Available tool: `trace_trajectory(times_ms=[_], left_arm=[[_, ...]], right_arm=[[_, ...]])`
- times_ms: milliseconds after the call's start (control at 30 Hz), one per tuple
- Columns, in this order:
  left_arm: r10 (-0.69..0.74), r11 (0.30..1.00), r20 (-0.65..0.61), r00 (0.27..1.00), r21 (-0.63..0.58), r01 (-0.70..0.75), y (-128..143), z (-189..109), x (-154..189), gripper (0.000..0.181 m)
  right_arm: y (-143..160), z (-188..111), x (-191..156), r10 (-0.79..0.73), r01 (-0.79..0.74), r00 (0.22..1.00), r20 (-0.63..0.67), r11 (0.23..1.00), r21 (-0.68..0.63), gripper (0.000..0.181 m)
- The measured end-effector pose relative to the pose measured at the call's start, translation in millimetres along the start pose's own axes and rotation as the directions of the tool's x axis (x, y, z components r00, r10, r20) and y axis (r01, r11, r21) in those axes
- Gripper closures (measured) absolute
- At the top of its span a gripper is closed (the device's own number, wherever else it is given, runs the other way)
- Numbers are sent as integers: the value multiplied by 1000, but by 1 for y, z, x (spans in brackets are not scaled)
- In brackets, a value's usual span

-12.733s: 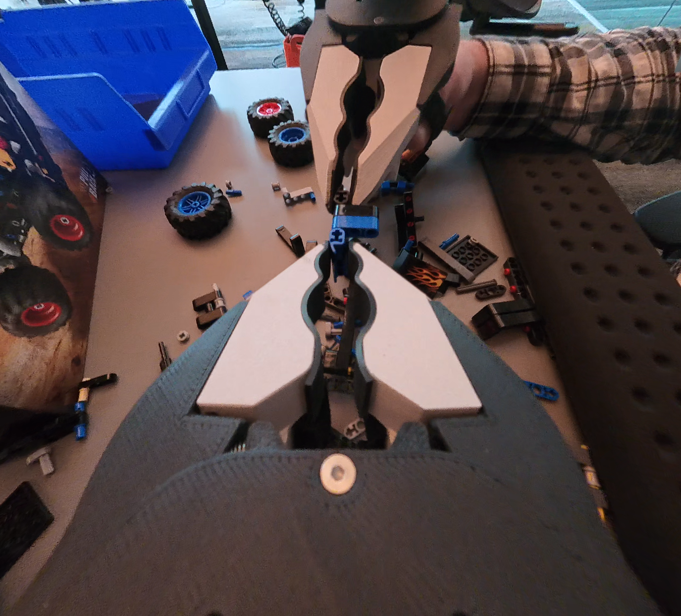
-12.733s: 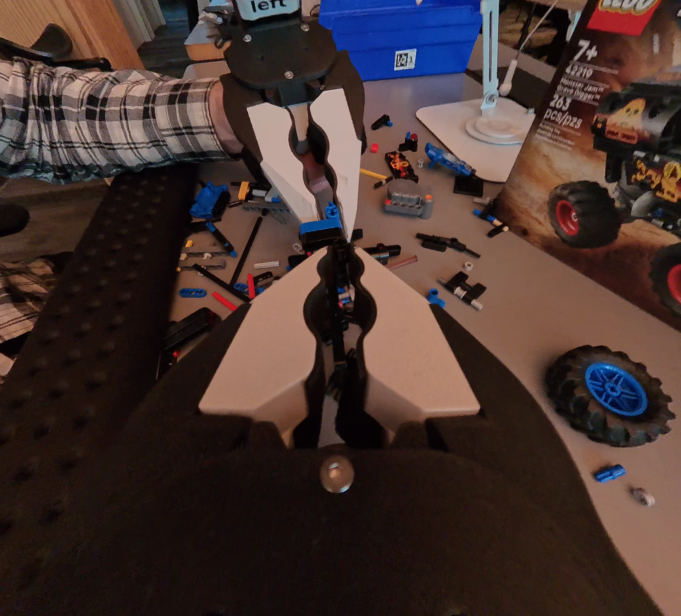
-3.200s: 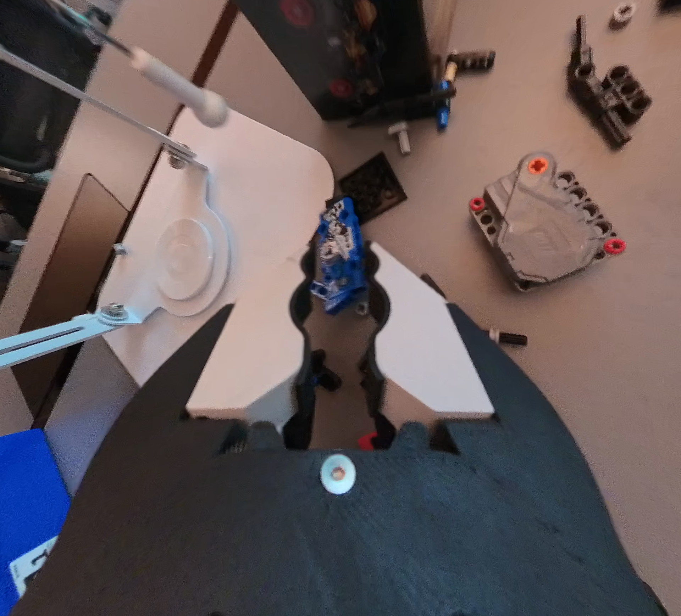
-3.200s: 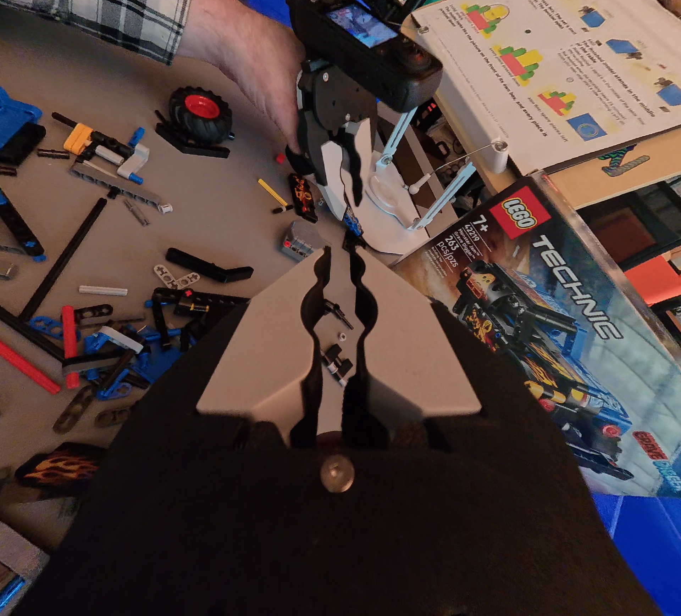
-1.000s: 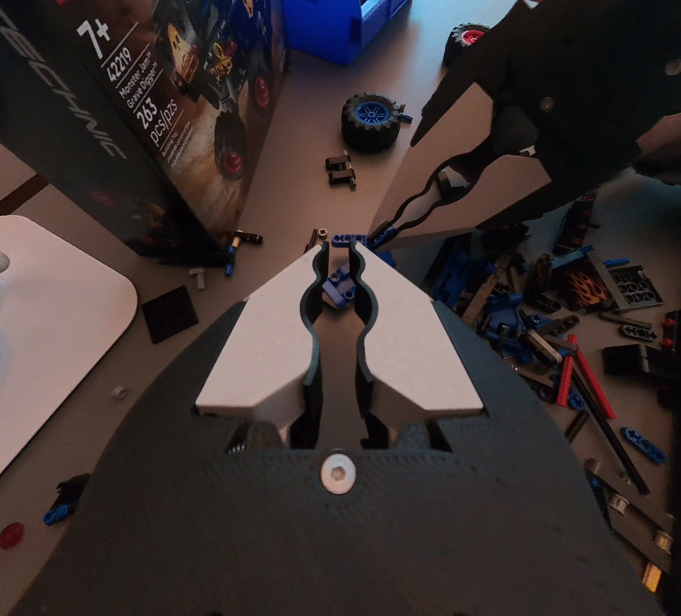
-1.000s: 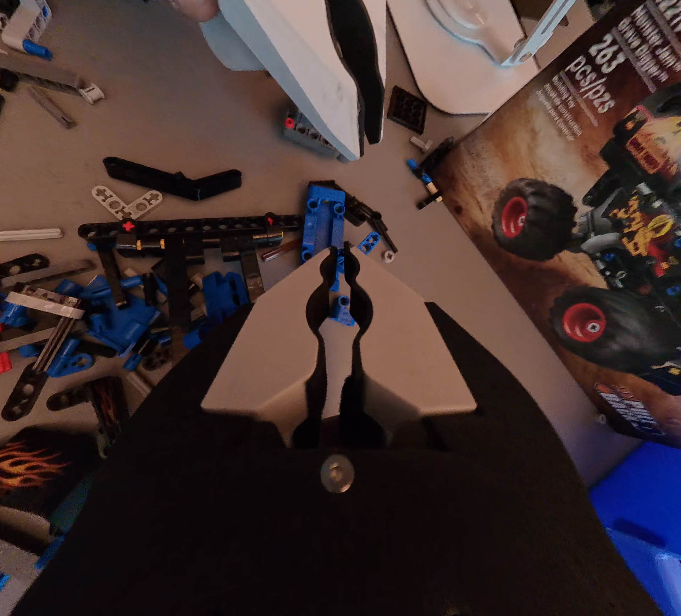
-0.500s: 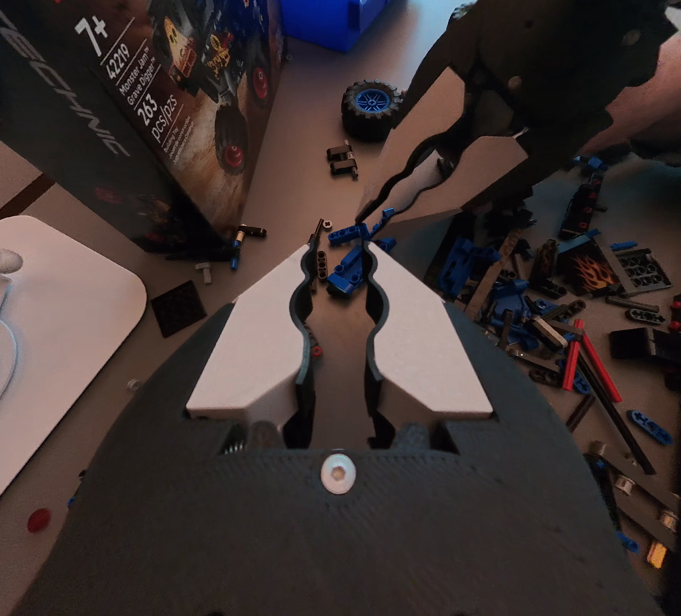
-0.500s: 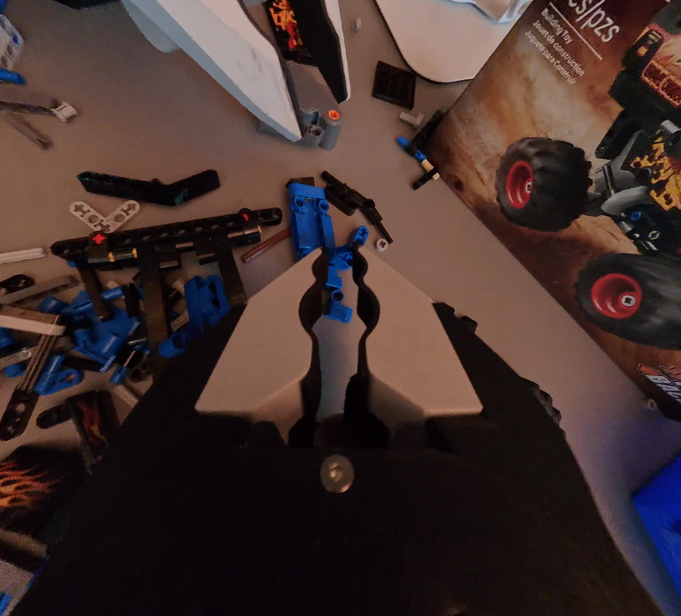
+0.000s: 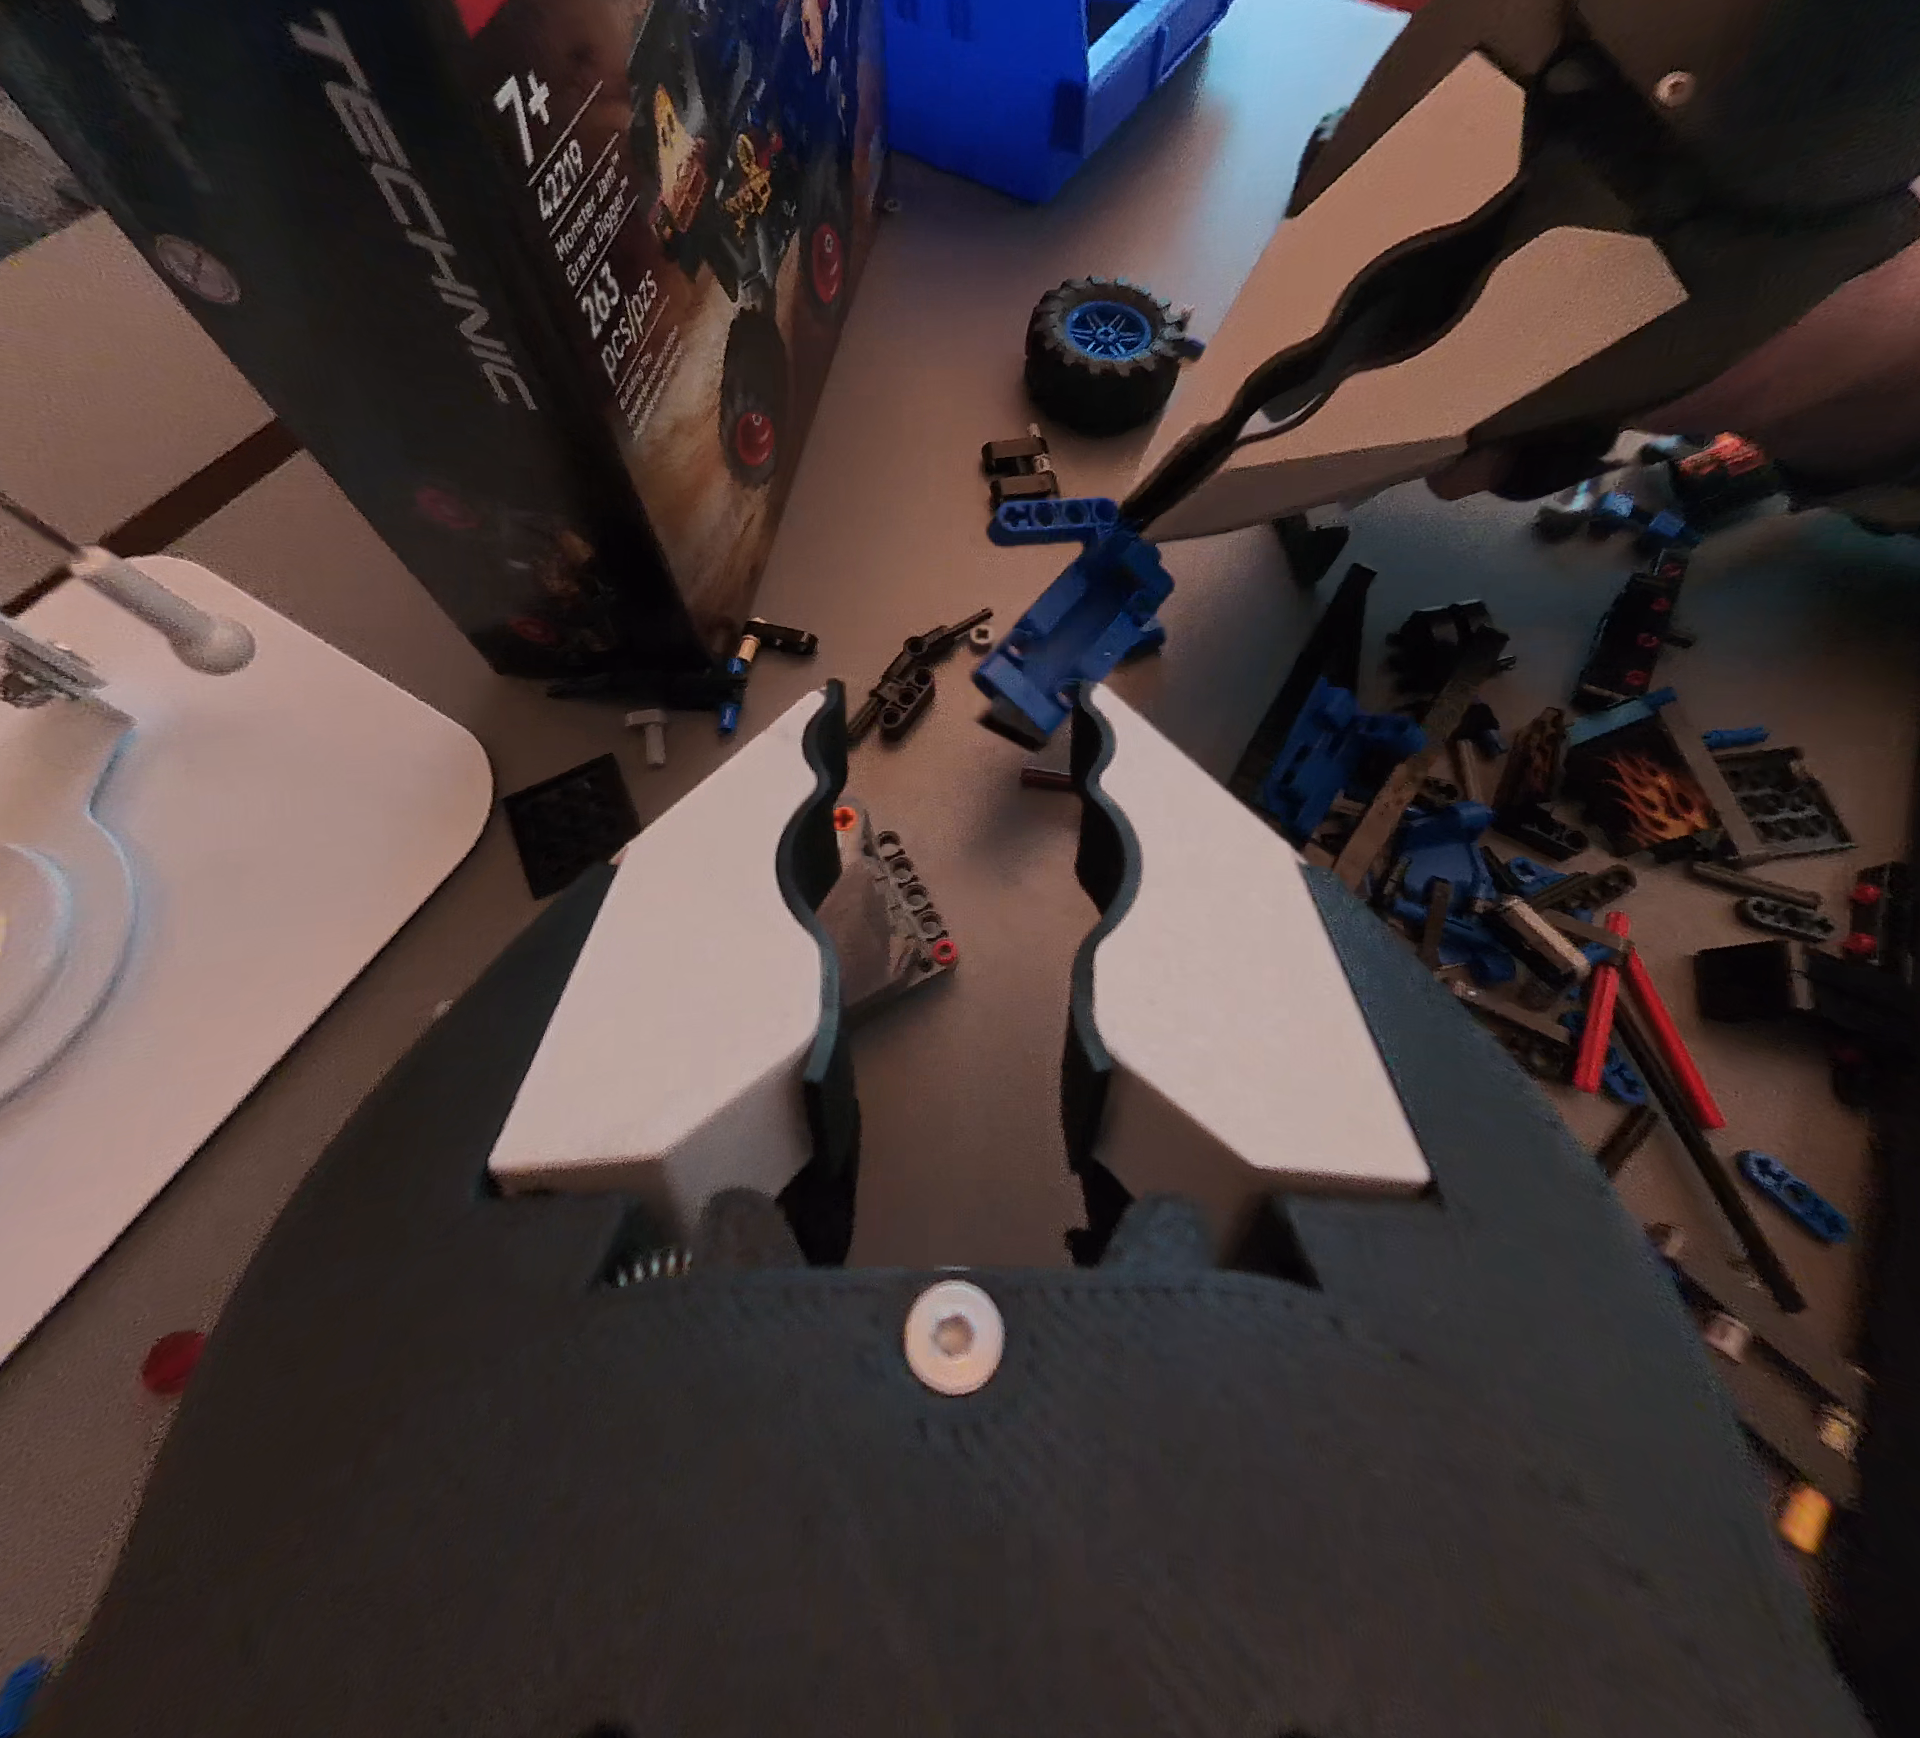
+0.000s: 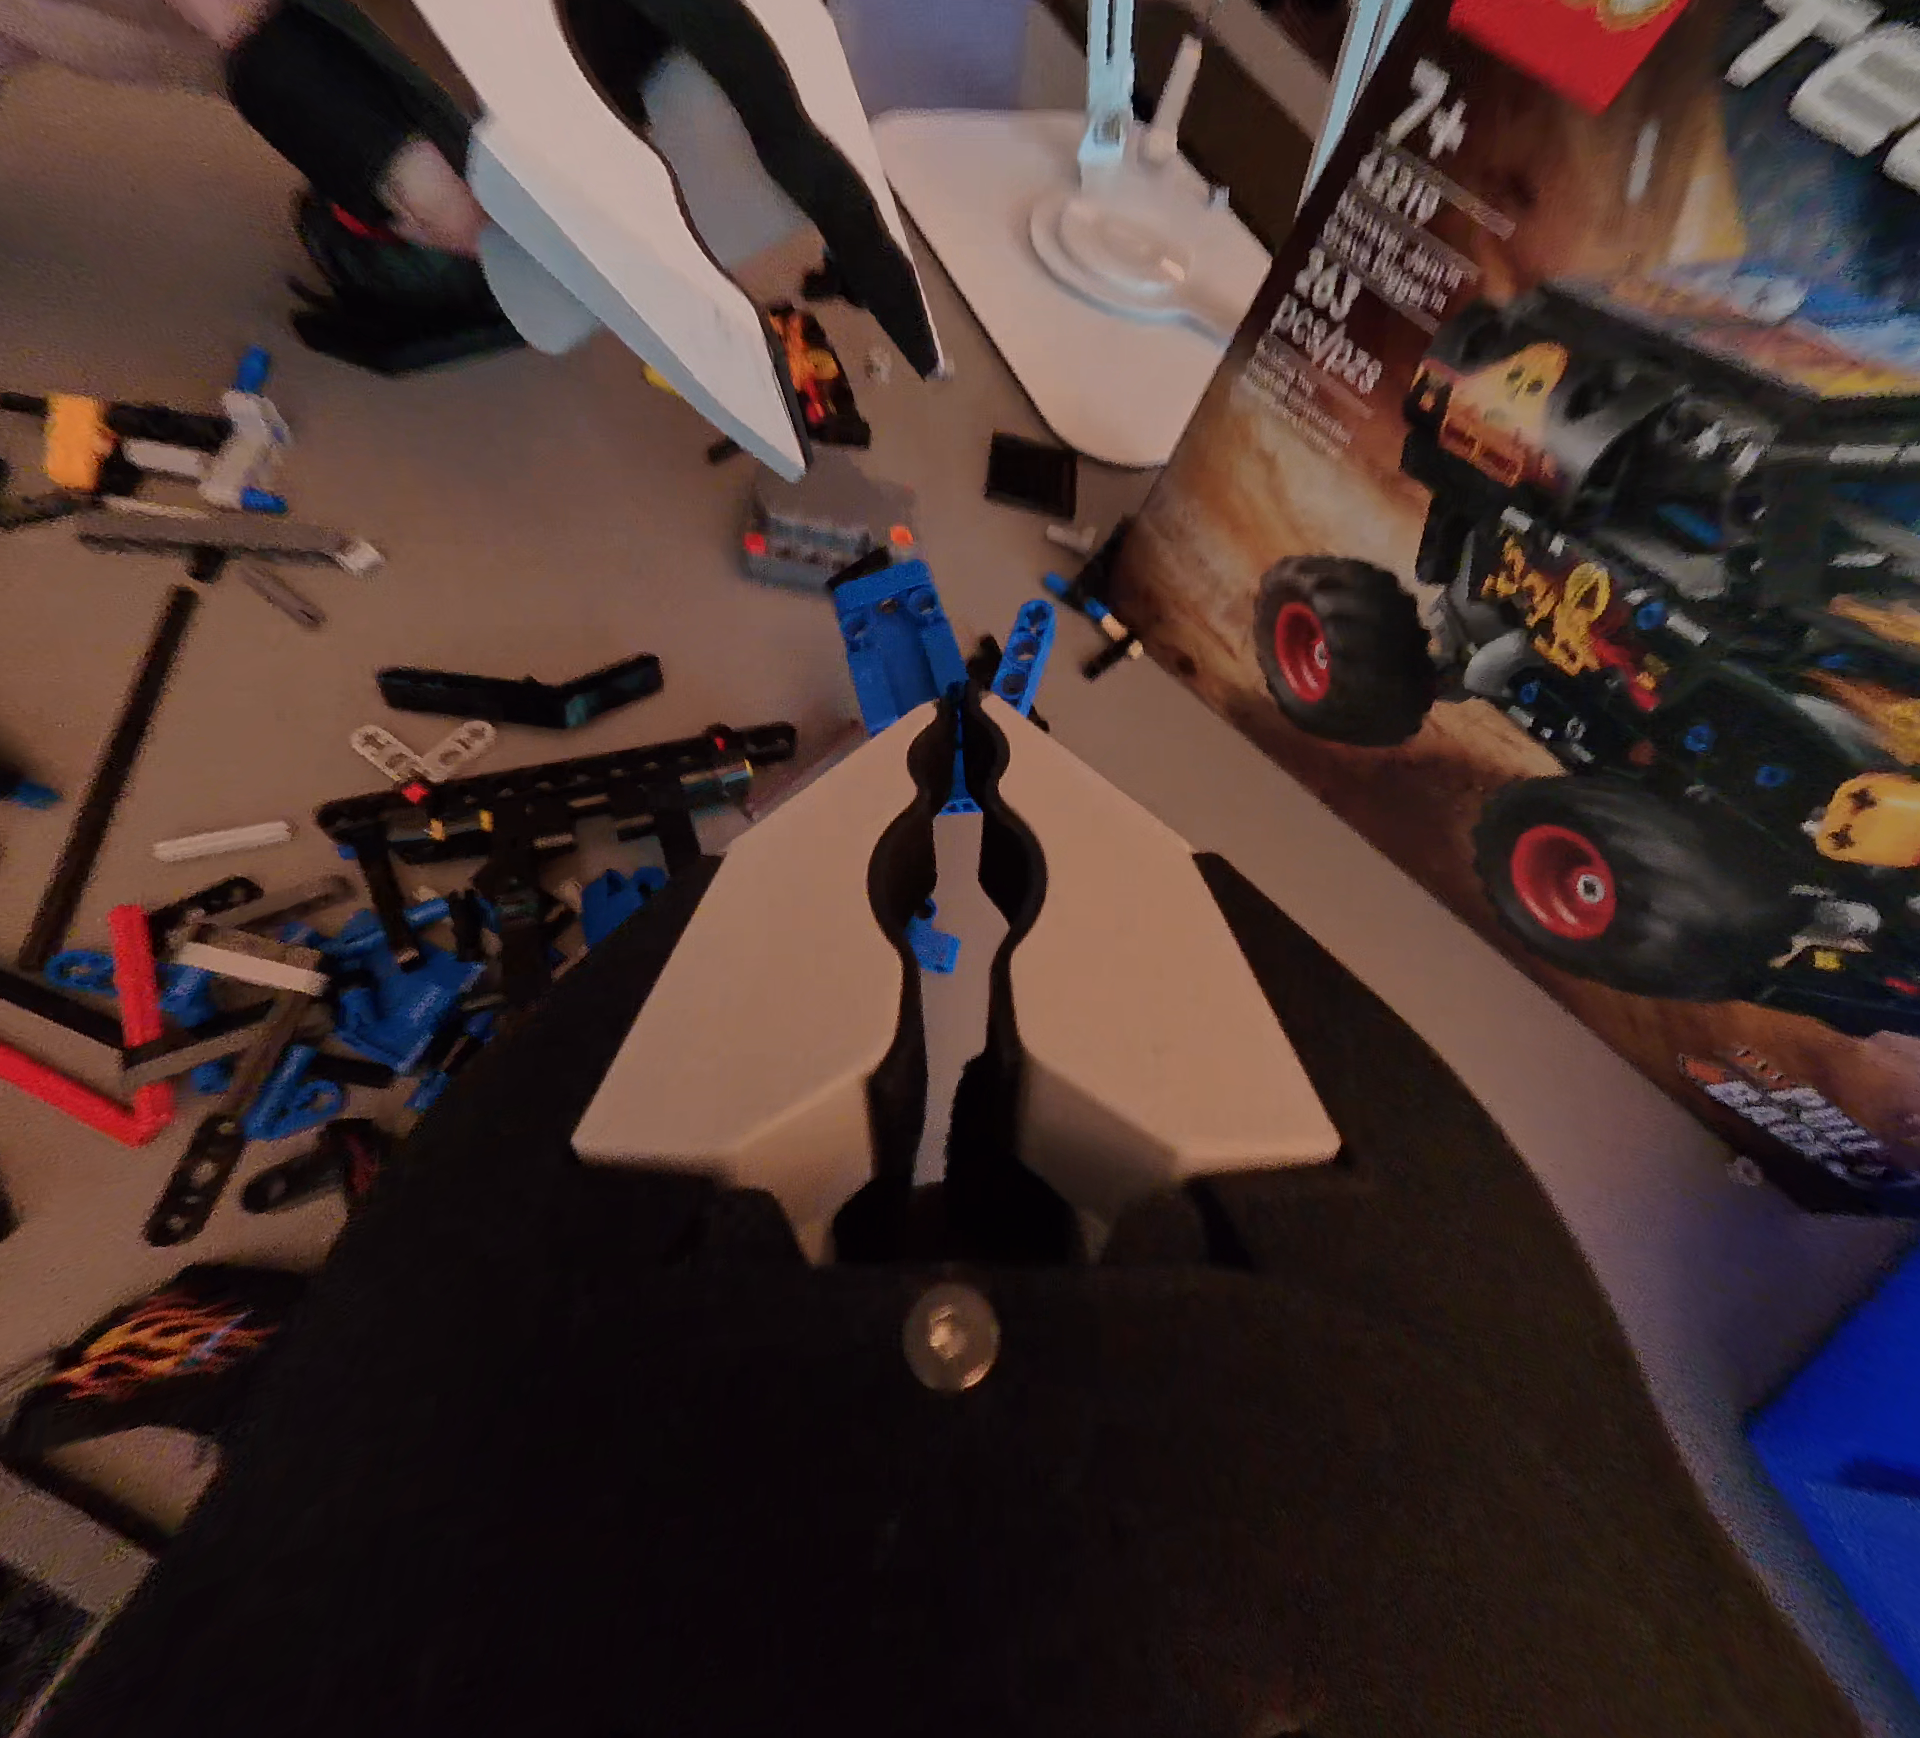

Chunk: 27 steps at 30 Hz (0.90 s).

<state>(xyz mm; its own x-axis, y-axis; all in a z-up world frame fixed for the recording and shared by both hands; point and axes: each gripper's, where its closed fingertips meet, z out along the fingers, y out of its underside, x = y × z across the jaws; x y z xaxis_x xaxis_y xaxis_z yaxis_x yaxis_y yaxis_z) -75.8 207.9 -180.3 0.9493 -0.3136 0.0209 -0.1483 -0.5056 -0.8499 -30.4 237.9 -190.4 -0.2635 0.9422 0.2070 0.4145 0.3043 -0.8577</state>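
- While the toy box (image 9: 582, 254) stands just beside the work, keep both tools off it.
- Right gripper (image 10: 961, 732) pinches the blue piece (image 9: 1075, 623); hold steady.
- Left gripper (image 9: 951, 722) spread, empty, just below that piece.

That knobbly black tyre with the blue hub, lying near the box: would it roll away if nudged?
Probably not far: the tyre lies on its side, hub facing up. Its chunky tread would likely grip the table. It looks light, so a nudge may just slide it.
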Motion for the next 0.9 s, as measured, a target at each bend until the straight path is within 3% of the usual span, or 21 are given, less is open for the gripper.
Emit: trace_trajectory(times_ms=[167, 267, 433, 533, 700, 900], left_arm=[[-129, 990, -185, 974, 37, 138, -1, 7, 20, 126], [-144, 988, -254, 956, 10, 152, 3, 18, 35, 124], [-57, 997, -150, 987, -58, 49, 15, 24, 27, 132], [-32, 997, -116, 993, -73, 23, 16, 23, 23, 134], [5, 994, -97, 995, -108, -16, 21, 28, 23, 136], [20, 992, -90, 996, -121, -31, 24, 29, 23, 136]], right_arm=[[-30, -20, -5, 21, -26, 999, 30, 986, 166, 181], [-33, -22, -10, 19, -28, 999, 51, 983, 181, 181], [-19, -15, -7, 37, -41, 998, 47, 994, 100, 181], [0, -2, 4, 25, -25, 1000, -3, 1000, -13, 168], [26, 25, 5, -26, 24, 1000, -4, 983, -185, 162], [41, 40, 6, -56, 56, 998, 9, 962, -268, 179]])
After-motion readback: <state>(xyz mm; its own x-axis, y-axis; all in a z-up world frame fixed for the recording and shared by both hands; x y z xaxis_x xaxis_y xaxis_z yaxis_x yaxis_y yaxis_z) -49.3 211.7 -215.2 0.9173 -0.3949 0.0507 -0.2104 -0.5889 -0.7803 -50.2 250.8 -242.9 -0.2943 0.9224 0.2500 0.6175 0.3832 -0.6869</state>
